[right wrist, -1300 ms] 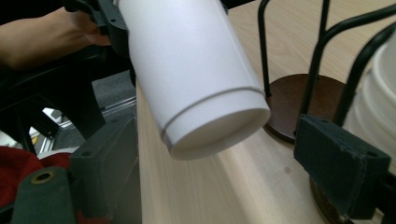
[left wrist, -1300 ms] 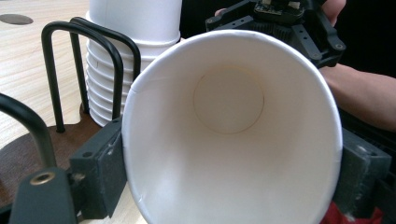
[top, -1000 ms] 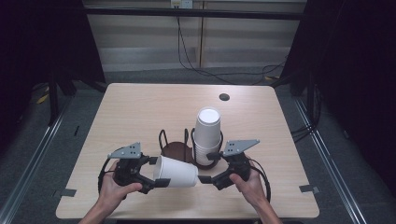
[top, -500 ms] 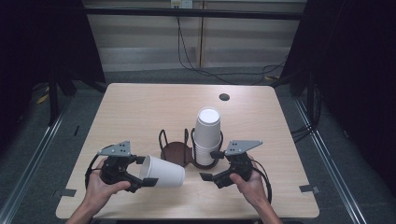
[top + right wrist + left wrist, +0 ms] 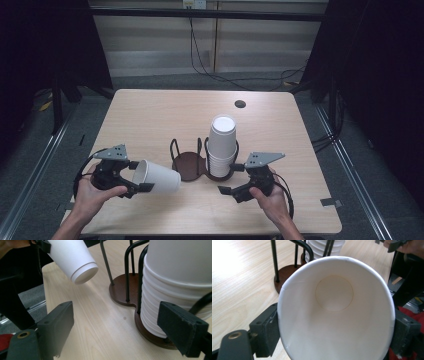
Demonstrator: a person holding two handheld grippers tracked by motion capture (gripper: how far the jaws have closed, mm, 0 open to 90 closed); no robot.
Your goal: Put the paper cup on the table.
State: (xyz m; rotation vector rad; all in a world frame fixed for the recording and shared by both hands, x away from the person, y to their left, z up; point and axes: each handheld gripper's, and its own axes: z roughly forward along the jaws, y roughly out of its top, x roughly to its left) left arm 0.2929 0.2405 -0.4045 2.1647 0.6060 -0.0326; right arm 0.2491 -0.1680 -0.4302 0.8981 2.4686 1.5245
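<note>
A: Take the rack [image 5: 200, 165] as reference. What does the high view give?

B: A dark rack with two round wells and wire uprights, standing on the counter [image 5: 150, 115]. Its right well holds a stack [image 5: 221, 145] of white cups, nested upside down. Its left well holds nothing. A small dark hole [image 5: 240, 104] sits in the counter well behind the rack.

A: The left tool?

B: The left tool [image 5: 137, 176] is to the left of the rack and nearer the person. Its jaws are clamped on a single cup [image 5: 156, 176] near the rim. The cup lies on its side with its base pointing toward the rack, just short of the left well.

A: What does the left gripper view add?

B: The inside of that cup [image 5: 334, 315]: white, bare, nothing in it. One black pad presses each side of the rim. Behind it stand the rack's uprights and the brown base [image 5: 287, 275].

A: The right tool?

B: The right tool [image 5: 232, 179] is just in front of the right well, jaws apart, gripping nothing.

A: And the right gripper view?

B: It shows the stack [image 5: 172, 285] close up, with the stepped rims of the nested cups, seated on the base [image 5: 122, 290]. One jaw stands just beside the stack; I cannot tell whether it touches. The held cup [image 5: 75, 258] hangs clear above the counter [image 5: 95, 325], left of the rack.
</note>
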